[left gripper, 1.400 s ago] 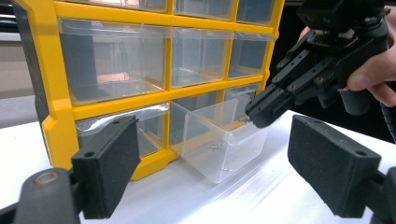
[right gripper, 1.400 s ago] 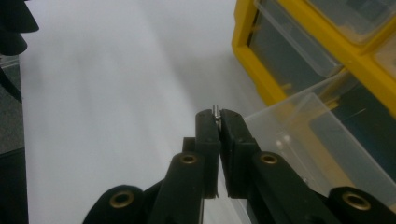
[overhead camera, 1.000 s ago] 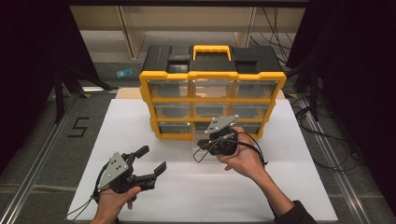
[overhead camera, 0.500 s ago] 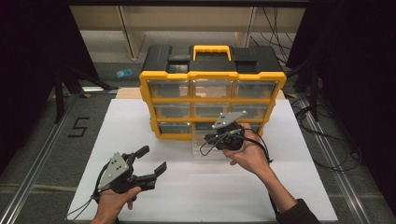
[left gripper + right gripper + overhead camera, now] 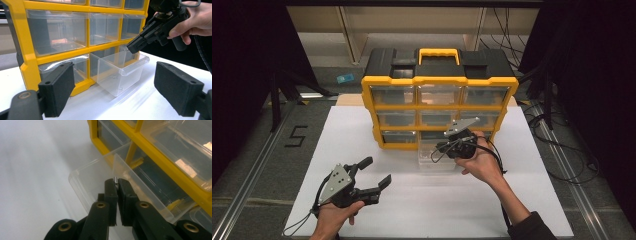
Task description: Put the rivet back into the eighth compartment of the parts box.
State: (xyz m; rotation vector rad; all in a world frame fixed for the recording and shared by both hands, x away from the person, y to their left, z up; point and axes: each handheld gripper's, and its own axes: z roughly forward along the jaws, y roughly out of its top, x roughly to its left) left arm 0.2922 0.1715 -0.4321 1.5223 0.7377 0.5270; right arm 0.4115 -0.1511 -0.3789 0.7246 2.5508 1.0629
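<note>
Screw [image 5: 115, 179]: a small metal piece, apparently a screw, pinched at the very tips of the right gripper [image 5: 116, 182]; it hangs over the open drawer, near that drawer's inner end by the cabinet.
Right gripper: jaws pressed together on the screw, with only a thin slit between the pads; in the high view the gripper [image 5: 447, 146] sits in the person's right hand [image 5: 482, 162] at the cabinet's bottom row; in the left gripper view its tips [image 5: 132, 47] angle down toward the drawer's back rim.
Drawer [image 5: 117, 71]: clear plastic, pulled out of the middle slot of the bottom row and resting on the white table top [image 5: 452, 205]; two tiny items lie on its floor, too small to identify.
Cabinet [image 5: 439, 82]: yellow frame, black top with a yellow handle, three rows of three clear drawers; it stands at the far side of the table top.
Left gripper [image 5: 374, 172]: jaws spread wide and empty, held low in the left hand [image 5: 334, 220] near the table's front edge, well apart from the drawer; its two black pads [image 5: 58, 86] frame the cabinet in its own view.
</note>
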